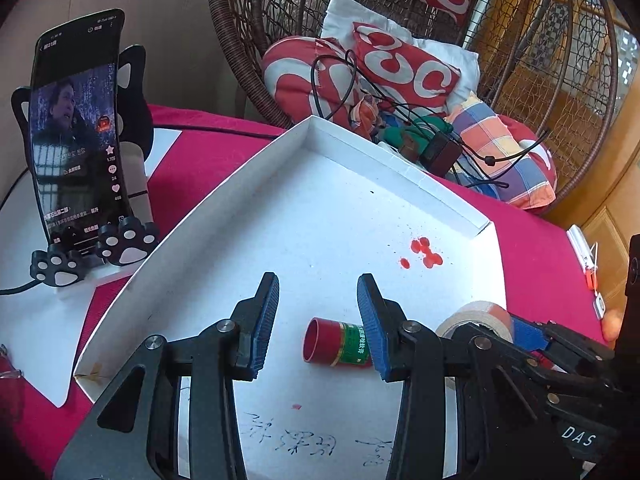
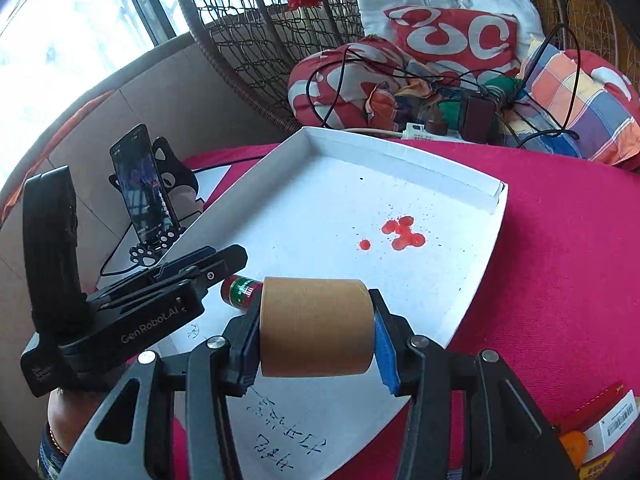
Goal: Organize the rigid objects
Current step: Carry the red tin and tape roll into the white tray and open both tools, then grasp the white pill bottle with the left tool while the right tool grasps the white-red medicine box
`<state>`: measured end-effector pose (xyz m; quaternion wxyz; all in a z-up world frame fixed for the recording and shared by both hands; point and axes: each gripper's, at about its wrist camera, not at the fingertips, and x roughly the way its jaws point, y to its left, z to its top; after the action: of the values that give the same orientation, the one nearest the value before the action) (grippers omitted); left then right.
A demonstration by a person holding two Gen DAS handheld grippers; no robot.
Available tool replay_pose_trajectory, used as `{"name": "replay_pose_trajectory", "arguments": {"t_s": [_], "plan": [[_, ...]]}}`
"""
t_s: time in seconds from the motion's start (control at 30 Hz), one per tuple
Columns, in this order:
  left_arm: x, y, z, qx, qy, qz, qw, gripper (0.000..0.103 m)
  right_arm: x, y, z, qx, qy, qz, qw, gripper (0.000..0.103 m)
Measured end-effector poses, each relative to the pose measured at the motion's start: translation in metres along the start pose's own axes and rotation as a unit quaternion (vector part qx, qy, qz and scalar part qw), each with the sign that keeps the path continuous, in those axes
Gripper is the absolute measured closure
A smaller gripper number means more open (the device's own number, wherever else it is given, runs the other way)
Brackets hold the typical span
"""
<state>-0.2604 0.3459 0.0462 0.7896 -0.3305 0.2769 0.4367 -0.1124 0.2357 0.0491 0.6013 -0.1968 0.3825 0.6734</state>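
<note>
A shallow white tray [image 1: 400, 168] lies on a red cloth. A small red and green tube [image 1: 338, 343] lies on its side on the tray floor. My left gripper [image 1: 318, 326] is open above it, the tube near its right finger and not held. My right gripper [image 2: 316, 334] is shut on a tan roll of tape [image 2: 316, 328] held above the tray's near edge. The tube also shows in the right wrist view [image 2: 240, 290], beside the left gripper [image 2: 200, 266]. The tape roll [image 1: 480, 318] and the right gripper [image 1: 532, 332] show at the right of the left wrist view.
A phone [image 1: 80, 136] stands on a cat-paw stand [image 1: 100, 248] left of the tray. Red stains [image 1: 424, 252] mark the tray floor. A wicker chair [image 1: 248, 40] with cushions [image 1: 404, 68] and cables stands behind. Small boxes [image 2: 616, 424] lie on the cloth at right.
</note>
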Motion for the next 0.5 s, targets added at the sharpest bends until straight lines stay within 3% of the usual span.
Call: {"name": "replay_pose_trajectory", "arguments": {"t_s": [0.03, 0.13, 0.17, 0.2, 0.23, 0.5], "plan": [[-0.001, 0.001, 0.0, -0.004, -0.002, 0.001, 1.0, 0.058, 0.002, 0.0, -0.001, 0.0, -0.002, -0.002, 1.0, 0.054], [-0.007, 0.004, 0.0, -0.021, -0.022, 0.003, 0.9995, 0.013, -0.001, -0.001, -0.004, 0.004, -0.014, 0.003, 1.0, 0.051], [-0.011, 0.006, -0.001, -0.027, -0.034, 0.004, 0.999, 0.008, -0.004, -0.002, -0.004, 0.008, -0.02, 0.005, 1.0, 0.046], [-0.015, 0.007, -0.002, -0.033, -0.044, 0.006, 0.9985, 0.005, -0.007, -0.004, -0.004, 0.013, -0.026, 0.005, 1.0, 0.026], [-0.018, 0.008, -0.002, -0.04, -0.052, 0.007, 0.9979, 0.0, -0.011, -0.005, -0.004, 0.018, -0.034, 0.004, 0.999, 0.014], [-0.039, 0.023, 0.001, -0.08, -0.078, 0.0, 0.9937, 0.0, -0.046, -0.012, -0.007, 0.041, -0.079, 0.016, 0.996, 0.014]]}}
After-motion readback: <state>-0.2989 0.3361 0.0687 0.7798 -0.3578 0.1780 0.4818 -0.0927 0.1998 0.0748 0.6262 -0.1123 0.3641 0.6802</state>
